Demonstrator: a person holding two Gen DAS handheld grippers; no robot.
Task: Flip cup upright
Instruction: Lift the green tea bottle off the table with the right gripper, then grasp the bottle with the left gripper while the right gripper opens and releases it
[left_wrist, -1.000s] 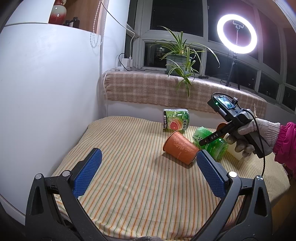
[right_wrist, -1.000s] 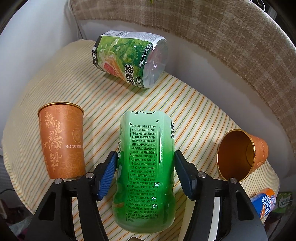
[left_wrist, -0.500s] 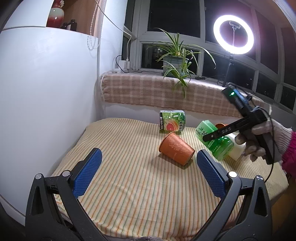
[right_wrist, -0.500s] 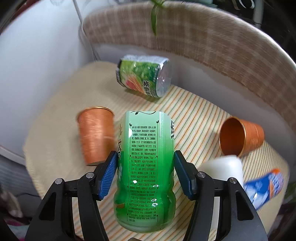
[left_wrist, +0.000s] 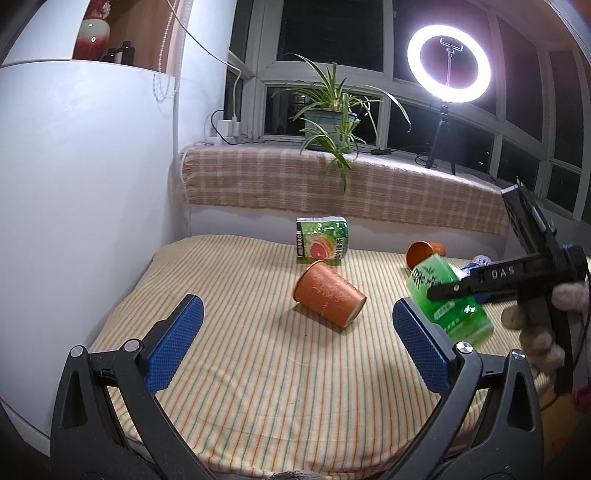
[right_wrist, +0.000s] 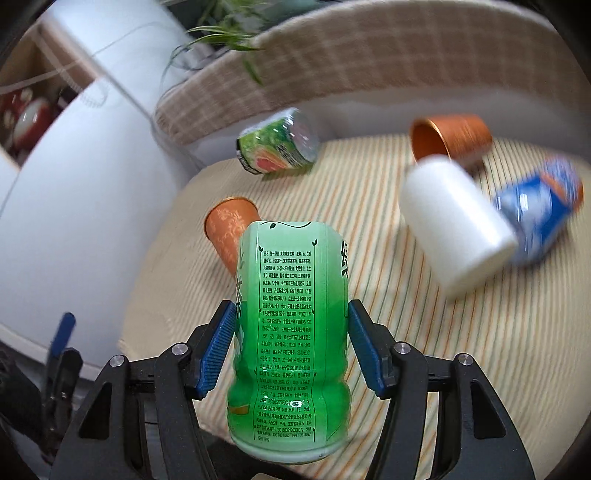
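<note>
My right gripper (right_wrist: 291, 347) is shut on a green bottle-shaped cup (right_wrist: 291, 332) and holds it tilted above the striped table; both also show at the right of the left wrist view, gripper (left_wrist: 458, 291) and green cup (left_wrist: 443, 295). An orange patterned cup (left_wrist: 327, 295) lies on its side mid-table, also seen in the right wrist view (right_wrist: 231, 230). My left gripper (left_wrist: 291, 343) is open and empty, near the table's front, short of the orange cup.
A second orange cup (right_wrist: 448, 138) lies on its side at the back right, also in the left wrist view (left_wrist: 424, 253). A white cup (right_wrist: 454, 225) and a blue bottle (right_wrist: 539, 206) lie beside it. A green printed cup (left_wrist: 321, 245) lies by the back wall.
My right gripper has lifted the green cup off the table and swung it up and to the right. The left gripper has stayed open and barely moved.
</note>
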